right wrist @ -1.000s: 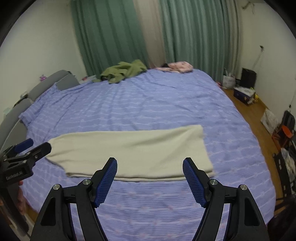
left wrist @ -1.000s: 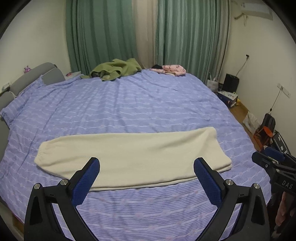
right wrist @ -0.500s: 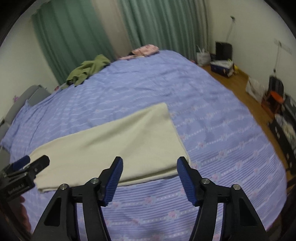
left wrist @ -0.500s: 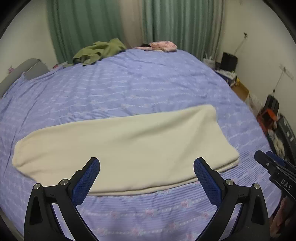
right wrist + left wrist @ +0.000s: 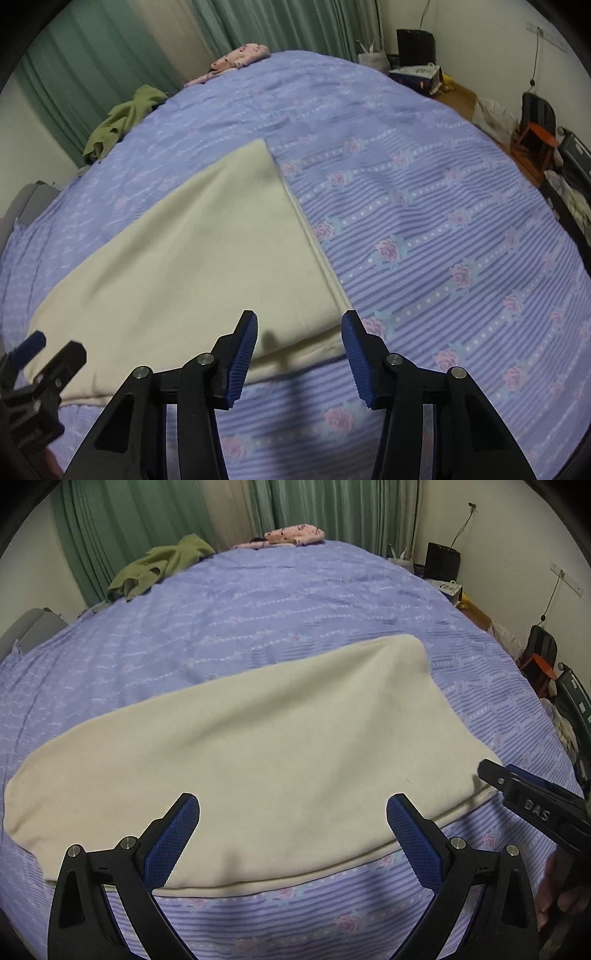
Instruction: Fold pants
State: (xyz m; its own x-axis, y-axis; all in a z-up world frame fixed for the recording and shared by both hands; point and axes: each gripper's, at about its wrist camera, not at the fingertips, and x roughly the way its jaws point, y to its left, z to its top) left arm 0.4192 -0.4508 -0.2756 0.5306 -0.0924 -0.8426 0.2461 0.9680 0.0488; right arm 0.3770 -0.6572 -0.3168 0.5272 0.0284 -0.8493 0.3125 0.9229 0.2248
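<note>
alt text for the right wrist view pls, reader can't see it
The open right gripper hovers just above the near right corner of cream pants lying flat, already folded lengthwise, on a purple floral bedspread. The left gripper shows at the lower left edge; green and pink clothes lie at the bed's far side.

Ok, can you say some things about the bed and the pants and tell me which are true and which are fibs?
1. The cream pants lie flat on the purple bed. True.
2. The right tool is squeezing the pants. False: it is open, over their near corner.
3. A green garment lies at the bed's far side. True.
4. The left tool is shut. False: it is wide open.
</note>
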